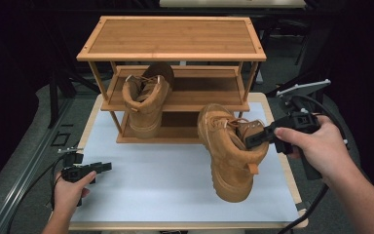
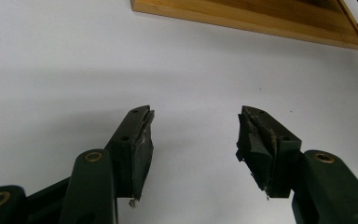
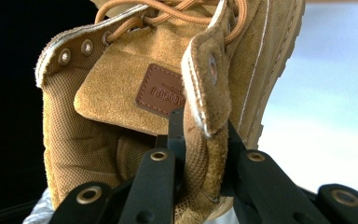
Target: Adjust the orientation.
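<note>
A tan suede boot (image 1: 229,151) hangs tilted above the white mat, toe pointing toward the rack. My right gripper (image 1: 253,139) is shut on the boot's ankle collar (image 3: 205,130), one jaw inside the opening and one outside. A second tan boot (image 1: 146,100) stands on the lower shelf of the wooden shoe rack (image 1: 171,51), heel toward me. My left gripper (image 1: 104,166) rests low at the mat's left edge, held by a hand. In the left gripper view its fingers (image 2: 137,144) stand apart with only white mat between them.
The white mat (image 1: 160,170) covers the tabletop in front of the rack. The rack's bottom board (image 2: 251,18) lies just beyond my left gripper. Cables trail off both grippers toward the table's near corners. Dark floor surrounds the table.
</note>
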`<move>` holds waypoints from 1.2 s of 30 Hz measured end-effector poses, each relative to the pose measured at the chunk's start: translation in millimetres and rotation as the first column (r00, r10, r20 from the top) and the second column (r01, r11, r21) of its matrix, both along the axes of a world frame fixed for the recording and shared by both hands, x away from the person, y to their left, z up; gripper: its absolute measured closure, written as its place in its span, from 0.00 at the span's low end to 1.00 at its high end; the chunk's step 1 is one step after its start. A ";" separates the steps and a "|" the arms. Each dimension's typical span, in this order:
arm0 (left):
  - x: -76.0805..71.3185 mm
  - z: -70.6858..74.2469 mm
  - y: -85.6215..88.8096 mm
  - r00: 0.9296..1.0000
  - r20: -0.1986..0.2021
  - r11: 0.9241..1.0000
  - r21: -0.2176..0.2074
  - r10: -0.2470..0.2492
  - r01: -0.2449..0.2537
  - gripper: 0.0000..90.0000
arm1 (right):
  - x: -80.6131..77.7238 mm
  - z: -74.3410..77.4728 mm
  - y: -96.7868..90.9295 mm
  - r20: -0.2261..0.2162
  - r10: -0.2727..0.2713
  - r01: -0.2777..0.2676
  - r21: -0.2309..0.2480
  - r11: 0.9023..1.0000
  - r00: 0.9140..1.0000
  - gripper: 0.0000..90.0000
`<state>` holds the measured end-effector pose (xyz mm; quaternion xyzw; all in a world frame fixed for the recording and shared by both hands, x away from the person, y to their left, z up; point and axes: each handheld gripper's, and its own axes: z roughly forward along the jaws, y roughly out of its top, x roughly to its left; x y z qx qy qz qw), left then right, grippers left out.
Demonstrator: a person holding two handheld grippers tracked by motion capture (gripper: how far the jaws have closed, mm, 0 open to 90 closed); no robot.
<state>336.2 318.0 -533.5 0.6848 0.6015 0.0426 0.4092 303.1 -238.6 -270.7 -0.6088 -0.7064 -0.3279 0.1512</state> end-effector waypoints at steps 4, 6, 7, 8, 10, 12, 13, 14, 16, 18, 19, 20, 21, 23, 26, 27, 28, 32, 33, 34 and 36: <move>0.3 -0.2 -0.1 1.000 -0.001 1.000 0.000 0.002 -0.002 0.49 | 5.8 9.0 2.2 0.021 -0.006 0.005 0.031 0.999 1.000 0.90; 0.8 -0.6 -0.4 1.000 -0.001 1.000 0.003 0.000 0.000 0.49 | 15.4 12.7 7.0 0.038 -0.007 0.006 0.038 0.999 0.999 0.90; 0.9 -0.7 -0.6 1.000 -0.002 1.000 0.003 -0.001 0.001 0.49 | 19.2 12.9 9.4 0.045 -0.009 0.007 0.042 0.999 0.999 0.90; 0.9 -0.7 -0.6 1.000 -0.002 1.000 0.003 -0.001 0.001 0.49 | 19.2 12.9 9.4 0.045 -0.009 0.007 0.042 0.999 0.999 0.90; 1.0 -0.7 -0.6 1.000 -0.002 1.000 0.003 -0.002 0.002 0.49 | 31.9 11.4 16.5 0.064 -0.014 0.011 0.043 0.999 0.998 0.90; 1.1 -1.4 -0.1 1.000 -0.004 1.000 0.003 -0.002 0.002 0.49 | 41.0 8.0 21.6 0.071 -0.022 0.019 0.039 0.999 0.997 0.90; 1.1 -1.4 -0.1 1.000 -0.004 1.000 0.003 -0.002 0.002 0.49 | 45.4 5.9 24.2 0.075 -0.026 0.023 0.038 0.999 0.997 0.90; 1.3 -1.8 0.2 1.000 -0.006 1.000 0.003 0.001 -0.001 0.49 | 50.0 4.1 26.9 0.074 -0.027 0.024 0.036 0.999 0.997 0.90; 1.5 -1.9 0.6 1.000 -0.006 1.000 0.001 0.001 -0.001 0.49 | 58.8 -0.2 31.6 0.076 -0.031 0.028 0.040 0.999 0.997 0.90; 1.7 -2.1 0.9 1.000 -0.007 1.000 0.001 0.001 -0.001 0.49 | 67.0 -4.5 37.1 0.089 -0.043 0.038 0.049 0.998 0.995 0.90; 2.0 -2.4 1.2 1.000 -0.004 1.000 0.002 -0.001 0.001 0.49 | 71.0 -5.6 39.2 0.089 -0.045 0.040 0.060 0.997 0.995 0.90; 2.2 -2.7 1.4 1.000 -0.005 1.000 0.002 -0.003 0.003 0.49 | 74.6 -5.9 41.1 0.097 -0.053 0.046 0.066 0.997 0.994 0.90; 2.1 -2.7 1.4 1.000 -0.007 1.000 0.003 -0.003 0.003 0.49 | 78.1 -6.1 42.9 0.102 -0.054 0.047 0.069 0.996 0.993 0.90; 2.4 -3.0 1.2 1.000 -0.009 1.000 0.001 -0.002 0.002 0.49 | 85.1 -6.6 47.1 0.116 -0.066 0.058 0.073 0.996 0.991 0.90; 2.8 -3.4 1.2 1.000 -0.010 1.000 0.001 -0.001 0.001 0.49 | 90.7 -7.9 50.5 0.131 -0.077 0.067 0.080 0.995 0.988 0.90; 3.0 -3.6 1.0 1.000 -0.010 1.000 0.000 -0.001 0.001 0.49 | 93.7 -8.7 53.3 0.145 -0.087 0.076 0.078 0.994 0.986 0.90; 3.1 -3.7 0.9 1.000 -0.012 1.000 0.001 -0.006 0.006 0.49 | 101.1 -10.3 59.0 0.172 -0.110 0.098 0.073 0.992 0.979 0.90; 3.3 -4.8 2.1 1.000 -0.015 1.000 0.000 -0.006 0.006 0.49 | 114.0 -14.0 66.4 0.197 -0.149 0.139 0.067 0.988 0.969 0.90; 3.3 -4.8 2.1 1.000 -0.015 1.000 0.000 -0.006 0.006 0.49 | 115.7 -14.7 68.1 0.203 -0.152 0.143 0.061 0.988 0.967 0.90; 3.5 -5.1 2.8 1.000 -0.016 1.000 -0.002 -0.005 0.005 0.49 | 115.7 -14.7 68.1 0.203 -0.152 0.143 0.061 0.988 0.967 0.90; 3.9 -5.7 4.0 1.000 -0.018 1.000 -0.003 -0.001 0.001 0.49 | 119.6 -17.4 73.7 0.234 -0.168 0.160 0.055 0.986 0.958 0.90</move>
